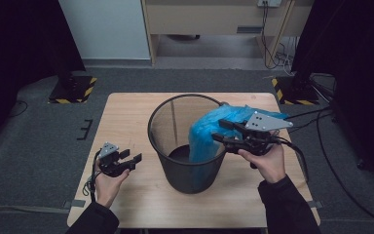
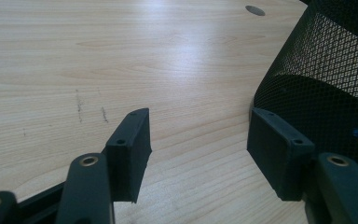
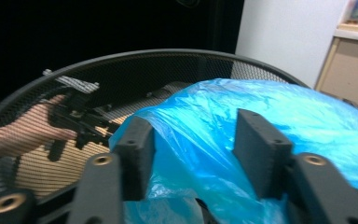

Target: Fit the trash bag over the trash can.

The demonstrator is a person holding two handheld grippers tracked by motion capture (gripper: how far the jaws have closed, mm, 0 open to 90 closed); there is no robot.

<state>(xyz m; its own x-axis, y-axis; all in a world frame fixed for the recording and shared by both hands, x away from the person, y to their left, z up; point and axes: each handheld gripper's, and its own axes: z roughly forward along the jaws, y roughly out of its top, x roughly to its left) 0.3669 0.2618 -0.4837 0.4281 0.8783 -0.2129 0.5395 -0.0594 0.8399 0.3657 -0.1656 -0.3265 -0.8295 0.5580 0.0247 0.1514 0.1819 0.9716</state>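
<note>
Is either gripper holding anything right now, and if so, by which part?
Nothing is held. The left gripper is open over the table. The right gripper has its fingers apart astride a fold of the blue bag at the bin's rim.

A light wooden table [image 1: 136, 112] is set on a grey carpeted floor [image 1: 34, 141]. One thing is borne directly on its top — a black mesh wastebasket [image 1: 175, 165], stood upright near the middle. A round grey cable cap [image 2: 255, 10] is let into the tabletop, and faint dark scuff marks [image 2: 91, 109] are seen on the wood grain — beside the basket's base.
</note>
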